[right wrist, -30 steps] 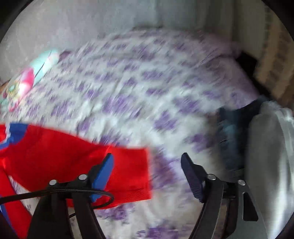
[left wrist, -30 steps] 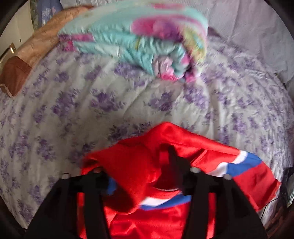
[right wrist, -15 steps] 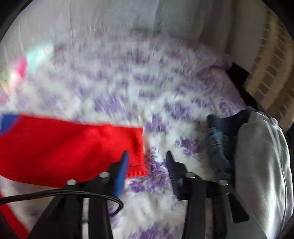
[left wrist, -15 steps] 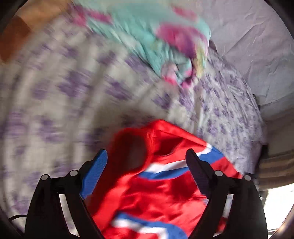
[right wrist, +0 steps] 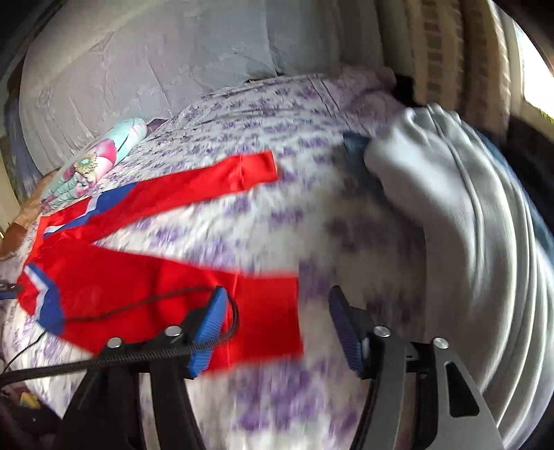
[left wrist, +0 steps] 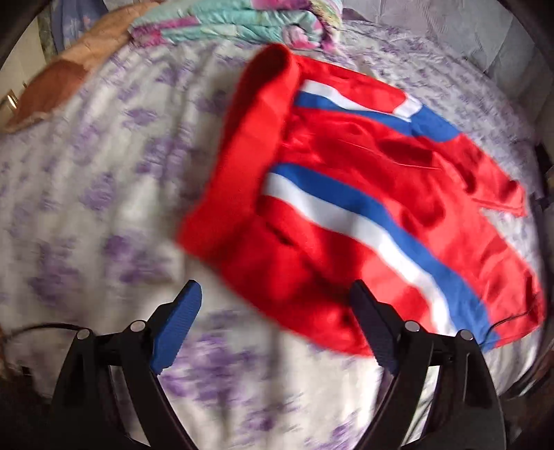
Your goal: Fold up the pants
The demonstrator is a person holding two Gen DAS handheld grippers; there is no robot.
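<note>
Red pants point(left wrist: 346, 194) with blue and white side stripes lie spread on the floral bedsheet, waistband toward the folded blanket. My left gripper point(left wrist: 277, 322) is open and empty, just short of the waistband's near corner. In the right wrist view the pants point(right wrist: 138, 294) lie with both legs splayed apart, the far leg cuff point(right wrist: 256, 169) up the bed and the near leg cuff by my fingers. My right gripper point(right wrist: 277, 325) is open and empty, straddling the near cuff's edge.
A folded teal and pink blanket point(left wrist: 235, 20) lies at the head of the bed, also in the right wrist view point(right wrist: 100, 155). A brown cushion point(left wrist: 59, 83) sits at the left. A pile of grey and blue clothes point(right wrist: 460, 214) lies at the right.
My left gripper let go of the waistband, opened and pulled back; the pants now lie flat. My right gripper narrowed, then opened again and moved beside the near leg cuff.
</note>
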